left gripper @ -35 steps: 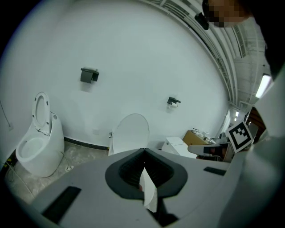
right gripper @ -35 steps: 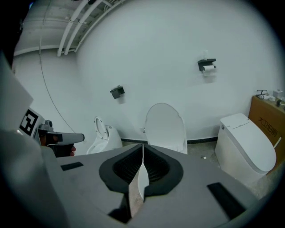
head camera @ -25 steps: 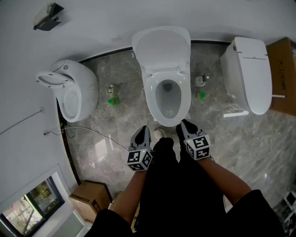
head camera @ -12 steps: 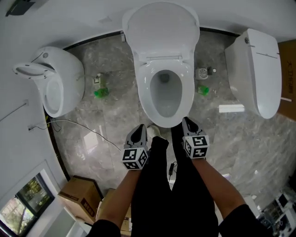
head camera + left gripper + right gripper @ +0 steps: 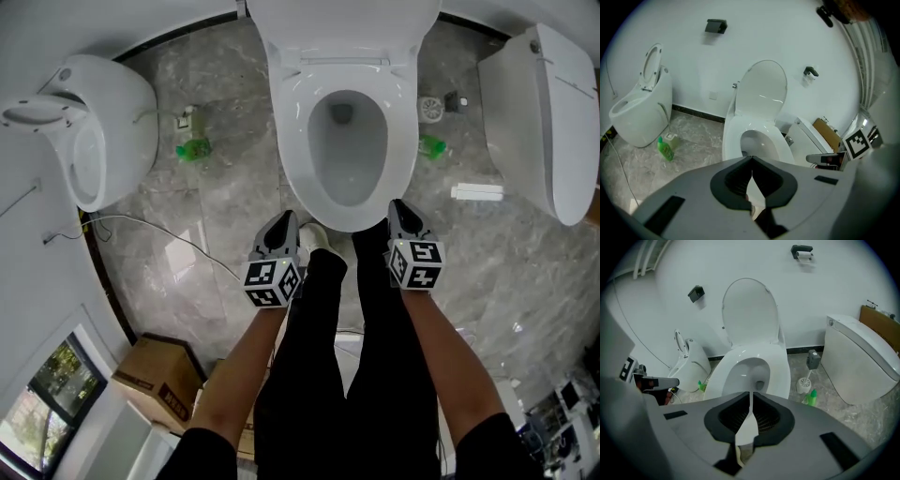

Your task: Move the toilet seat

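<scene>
A white toilet stands in front of me with its lid [image 5: 761,89] raised against the wall. Its seat ring [image 5: 292,141] lies flat on the bowl. My left gripper [image 5: 279,228] hangs just off the bowl's front left edge, shut with nothing in it. At the front right edge my right gripper [image 5: 401,211] is also shut and empty. In the left gripper view the closed left gripper [image 5: 752,158] points at the seat ring [image 5: 733,136]. In the right gripper view the closed right gripper [image 5: 751,393] aims at the seat ring [image 5: 782,369], below the lid [image 5: 750,310]. Neither touches the toilet.
A second toilet [image 5: 94,122] with its seat up stands at the left, and a closed one [image 5: 548,112] at the right. Green bottles [image 5: 192,148] [image 5: 433,145], a brush holder [image 5: 431,108] and a cable [image 5: 159,230] lie on the marble floor. Cardboard boxes [image 5: 155,380] sit behind, at the left.
Both grippers have come down and closer to the bowl's front edge. The toilet now fills more of the head view. The jaws stayed shut.
</scene>
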`<state>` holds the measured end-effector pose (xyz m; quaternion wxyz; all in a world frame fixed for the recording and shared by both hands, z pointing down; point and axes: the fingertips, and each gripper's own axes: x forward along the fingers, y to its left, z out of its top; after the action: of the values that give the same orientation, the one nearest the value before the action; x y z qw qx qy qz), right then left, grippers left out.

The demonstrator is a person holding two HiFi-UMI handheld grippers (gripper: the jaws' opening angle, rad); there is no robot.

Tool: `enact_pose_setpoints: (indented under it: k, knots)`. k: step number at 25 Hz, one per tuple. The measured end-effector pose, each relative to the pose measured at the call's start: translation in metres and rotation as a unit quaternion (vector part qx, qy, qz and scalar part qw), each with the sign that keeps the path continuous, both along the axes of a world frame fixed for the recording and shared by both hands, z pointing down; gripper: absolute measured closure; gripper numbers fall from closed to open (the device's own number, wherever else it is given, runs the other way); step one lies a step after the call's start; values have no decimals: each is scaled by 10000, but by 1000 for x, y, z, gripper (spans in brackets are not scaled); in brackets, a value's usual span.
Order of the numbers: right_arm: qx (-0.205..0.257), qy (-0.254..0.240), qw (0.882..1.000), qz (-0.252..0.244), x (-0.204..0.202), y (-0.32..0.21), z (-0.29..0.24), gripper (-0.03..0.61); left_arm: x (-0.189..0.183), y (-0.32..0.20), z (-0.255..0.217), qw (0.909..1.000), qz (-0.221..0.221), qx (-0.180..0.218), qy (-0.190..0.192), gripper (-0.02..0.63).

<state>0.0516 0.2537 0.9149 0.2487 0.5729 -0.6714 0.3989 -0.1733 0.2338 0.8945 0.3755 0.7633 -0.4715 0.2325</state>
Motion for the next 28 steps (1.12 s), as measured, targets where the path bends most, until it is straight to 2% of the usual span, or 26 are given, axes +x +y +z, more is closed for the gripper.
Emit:
enact_pose_setpoints:
  k: [5, 9, 11, 14, 16, 19, 21, 23, 25, 28]
  knots:
    - [-273, -17, 9992, 297, 11, 17, 40, 543, -9, 7, 34, 9998, -50, -182, -30, 606]
    - [-389, -169, 9977, 534, 21, 32, 64, 508, -2, 0, 47, 9985, -330, -258, 356, 590]
    - [-362, -335, 9973, 546, 20, 33, 69, 465, 0, -1, 52, 9975, -435, -301, 477, 526]
    - [-394, -525, 9953, 709, 24, 34, 80, 420, 8, 5, 67, 9979, -284, -428, 393, 498]
    - [-446, -588, 9940, 806, 29, 33, 88, 402, 12, 9, 80, 9963, -306, -650, 474, 478]
    - [-523, -624, 9941, 719, 32, 32, 98, 382, 15, 16, 99, 9898, -572, -1077, 736, 417]
    - [-570, -788, 9928, 704, 32, 30, 105, 367, 16, 19, 110, 9883, -565, -1216, 733, 391]
    - [-602, -1169, 9876, 862, 28, 25, 109, 345, 19, 19, 118, 9872, -500, -1320, 748, 363]
    - [-638, -1606, 9787, 1111, 25, 19, 113, 311, 20, 19, 126, 9845, -526, -1456, 821, 308]
    - [-793, -1768, 9725, 1293, 27, 15, 121, 304, 23, 19, 136, 9823, -599, -1576, 817, 298]
